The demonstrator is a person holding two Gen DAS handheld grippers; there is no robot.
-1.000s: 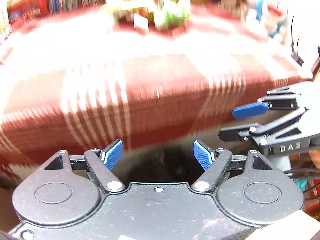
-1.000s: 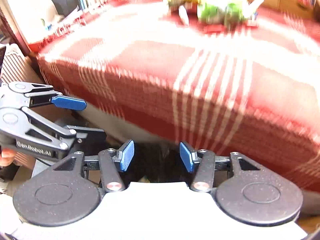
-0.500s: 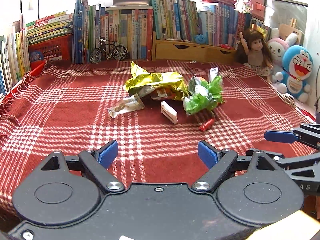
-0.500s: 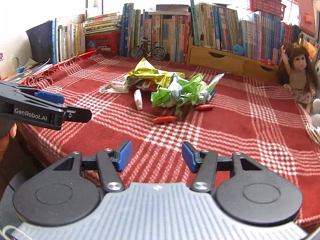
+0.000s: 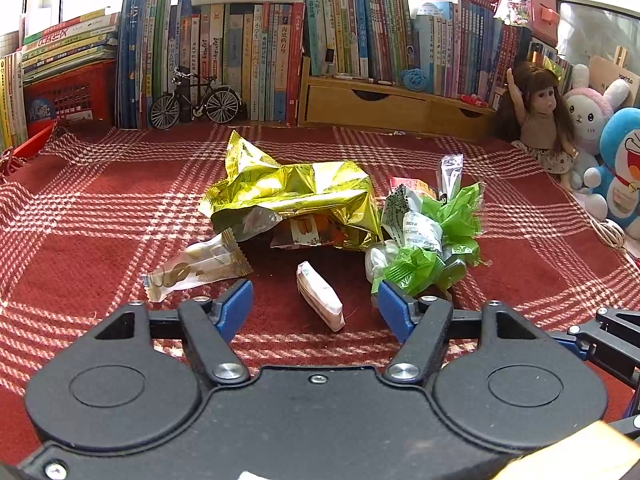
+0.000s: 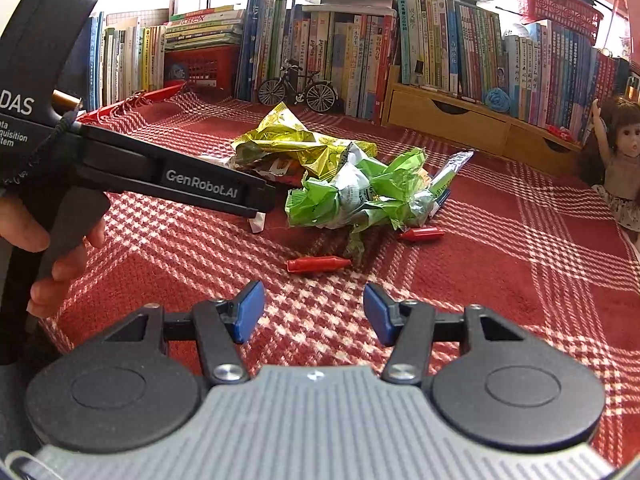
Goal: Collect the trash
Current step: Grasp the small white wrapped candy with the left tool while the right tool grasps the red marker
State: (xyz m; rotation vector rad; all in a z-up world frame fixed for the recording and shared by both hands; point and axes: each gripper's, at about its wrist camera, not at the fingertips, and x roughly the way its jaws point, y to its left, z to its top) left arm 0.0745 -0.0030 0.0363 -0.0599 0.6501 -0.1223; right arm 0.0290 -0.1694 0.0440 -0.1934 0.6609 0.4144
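A trash pile lies mid-cloth: a crumpled gold foil bag (image 5: 296, 196) (image 6: 288, 144), a green wrapper wad (image 5: 432, 240) (image 6: 360, 196), a clear snack packet (image 5: 196, 268), a small white packet (image 5: 320, 300) and two red wrappers (image 6: 318, 264) (image 6: 422, 234). My left gripper (image 5: 316, 310) hovers low at the pile's near side, its jaws closing; the white packet lies in line between its blue pads, untouched. My right gripper (image 6: 314, 314) stands open and holds nothing, just short of the nearer red wrapper. The left gripper (image 6: 262, 200) crosses the right wrist view from the left and hides part of the white packet.
A red plaid cloth (image 5: 100, 220) covers the table. Along the back stand rows of books (image 5: 256, 60), a model bicycle (image 5: 196, 100) and a wooden drawer box (image 5: 392, 108). A doll (image 5: 540, 120) and plush toys (image 5: 616, 168) sit at the right.
Both grippers have come forward from the table's front edge over the cloth to the trash pile. The left jaws have narrowed since half a second ago.
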